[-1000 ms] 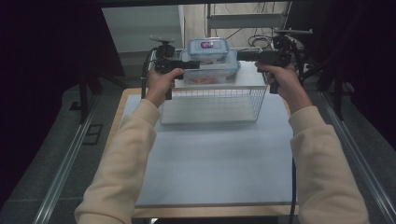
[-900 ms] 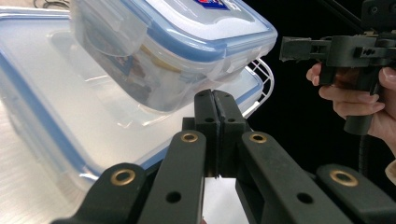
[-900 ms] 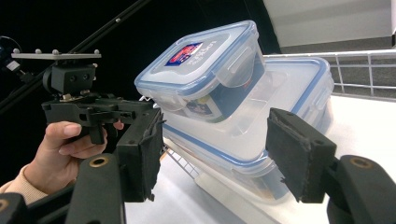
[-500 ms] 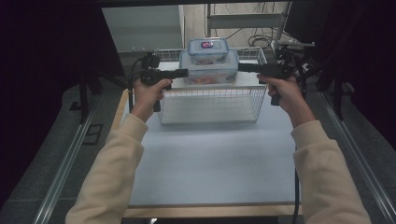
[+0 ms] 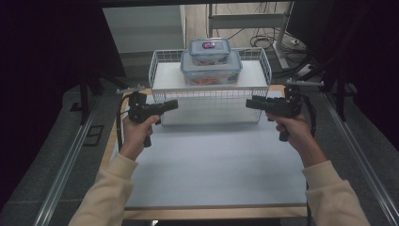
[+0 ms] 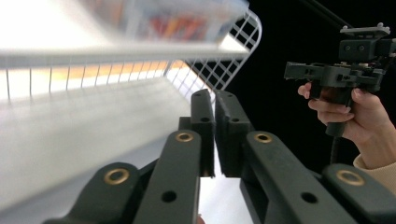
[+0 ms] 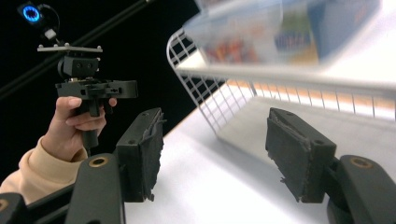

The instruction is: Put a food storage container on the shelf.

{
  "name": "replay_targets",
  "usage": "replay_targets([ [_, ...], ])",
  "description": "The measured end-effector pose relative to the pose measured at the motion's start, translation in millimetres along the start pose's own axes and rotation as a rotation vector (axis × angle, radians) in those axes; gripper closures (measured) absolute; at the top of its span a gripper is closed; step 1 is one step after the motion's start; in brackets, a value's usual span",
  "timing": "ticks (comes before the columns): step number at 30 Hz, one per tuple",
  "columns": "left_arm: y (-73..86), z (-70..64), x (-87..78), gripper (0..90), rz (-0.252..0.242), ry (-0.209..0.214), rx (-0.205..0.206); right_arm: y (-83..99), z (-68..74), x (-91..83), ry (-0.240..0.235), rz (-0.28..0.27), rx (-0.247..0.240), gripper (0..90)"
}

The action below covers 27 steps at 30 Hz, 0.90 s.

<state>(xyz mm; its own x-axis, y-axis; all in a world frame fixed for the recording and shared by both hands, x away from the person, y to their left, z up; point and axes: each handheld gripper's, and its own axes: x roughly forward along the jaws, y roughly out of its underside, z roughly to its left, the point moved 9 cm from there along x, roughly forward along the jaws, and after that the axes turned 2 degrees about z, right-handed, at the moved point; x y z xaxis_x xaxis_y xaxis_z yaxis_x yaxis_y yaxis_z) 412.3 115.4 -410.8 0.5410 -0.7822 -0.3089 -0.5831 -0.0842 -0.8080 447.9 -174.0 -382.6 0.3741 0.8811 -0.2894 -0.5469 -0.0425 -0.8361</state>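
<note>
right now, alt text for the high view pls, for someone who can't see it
A person's two hands each hold a black claw, left claw and right claw, pointed inward in front of a white wire basket at the far end of a pale table. Two stacked clear food containers sit inside the basket.
</note>
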Motion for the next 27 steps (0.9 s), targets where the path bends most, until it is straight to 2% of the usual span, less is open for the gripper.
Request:
replay_targets([
  [1,7.8,1.3,-0.6,80.0,0.002,-0.003,0.001,7.6,-1.5,-1.0,0.004,0.005,0.003,35.8],
  [2,22.9,3.8,-0.9,70.7,0.006,-0.016,-0.001,22.5,-4.9,-3.3,0.009,0.01,0.005,35.9],
  [3,22.9,3.8,-0.9,63.3,0.006,-0.016,-0.001,22.5,-4.9,-3.3,0.009,0.01,0.005,35.9],
  [4,30.3,4.9,-0.8,56.3,0.009,-0.026,-0.009,37.0,-8.4,-5.2,0.012,0.019,0.02,35.7],
  [5,37.6,6.3,-0.7,56.3,0.012,-0.038,-0.013,37.0,-8.4,-5.2,0.012,0.019,0.02,35.7],
  [6,44.7,8.0,-0.1,46.1,0.016,-0.051,-0.012,50.9,-12.6,-6.3,0.02,0.027,0.027,35.1],
  [7,52.7,9.7,0.6,46.1,0.031,-0.062,-0.01,50.9,-12.6,-6.3,0.02,0.027,0.027,35.1],
  [9,68.2,12.6,1.8,39.6,0.053,-0.078,-0.002,64.6,-16.2,-7.3,0.033,0.035,0.026,34.9],
  [10,75.7,14.2,2.3,35.1,0.066,-0.084,-0.001,77.3,-19.5,-7.9,0.045,0.044,0.027,34.6],
  [12,92.9,17.7,2.5,33.7,0.086,-0.084,-0.017,88.9,-22.2,-8.0,0.05,0.052,0.026,34.3],
  [13,92.9,17.7,2.5,32.8,0.086,-0.084,-0.017,88.9,-22.2,-8.0,0.05,0.052,0.026,34.3],
  [14,96.8,19.0,2.5,32.1,0.094,-0.085,-0.017,98.5,-24.5,-6.7,0.055,0.064,0.028,33.5],
  [16,101.6,21.5,2.8,31.2,0.1,-0.094,-0.02,105.4,-26.1,-5.5,0.062,0.081,0.027,33.1],
  [19,104.3,23.0,2.7,30.7,0.103,-0.094,-0.024,108.8,-26.4,-3.9,0.063,0.088,0.027,32.6],
  [27,106.0,21.8,5.1,29.1,0.105,-0.104,-0.005,110.9,-23.4,-2.3,0.078,0.091,-0.022,28.3],
])
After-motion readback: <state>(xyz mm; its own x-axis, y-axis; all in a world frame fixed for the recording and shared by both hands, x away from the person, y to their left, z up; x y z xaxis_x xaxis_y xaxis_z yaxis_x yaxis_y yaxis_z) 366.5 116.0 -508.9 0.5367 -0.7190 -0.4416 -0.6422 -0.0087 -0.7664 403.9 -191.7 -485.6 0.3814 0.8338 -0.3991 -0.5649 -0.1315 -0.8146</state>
